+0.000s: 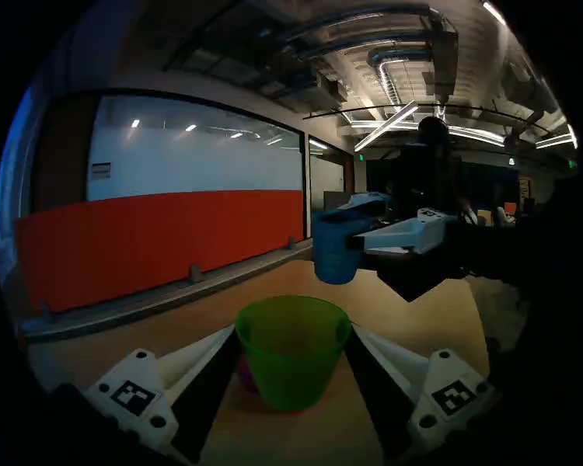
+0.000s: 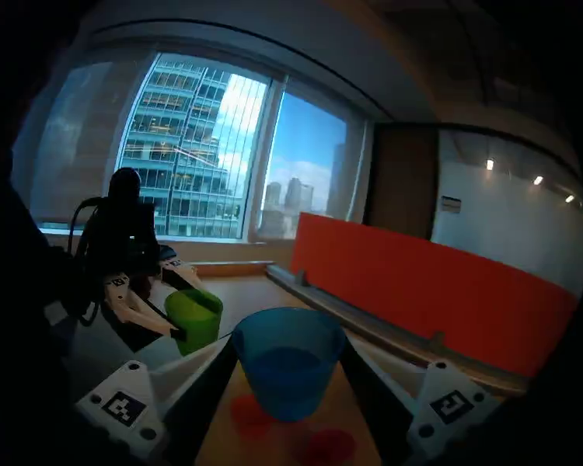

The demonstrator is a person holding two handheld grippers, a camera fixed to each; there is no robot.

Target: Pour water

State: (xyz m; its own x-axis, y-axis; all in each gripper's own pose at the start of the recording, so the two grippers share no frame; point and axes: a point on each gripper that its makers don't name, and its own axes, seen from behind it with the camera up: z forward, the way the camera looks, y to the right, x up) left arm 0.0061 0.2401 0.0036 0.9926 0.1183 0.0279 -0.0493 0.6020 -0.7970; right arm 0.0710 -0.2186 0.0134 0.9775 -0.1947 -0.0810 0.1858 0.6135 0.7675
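The left tool (image 1: 291,346) grips an upright translucent green plastic cup (image 1: 293,365) between both fingers (image 1: 214,373), above the light wooden surface (image 1: 385,311). The right tool (image 2: 289,349) clamps an upright blue plastic cup (image 2: 289,380), held higher and apart from the green one; a long orange panel (image 1: 159,241) runs behind them

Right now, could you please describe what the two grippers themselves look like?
The left gripper has two long, tapering fingers, white outside with black inner faces; each carries a square black-and-white marker near its base. The right gripper is built alike, with the same markers. Whatever the person wears is too dark to tell.
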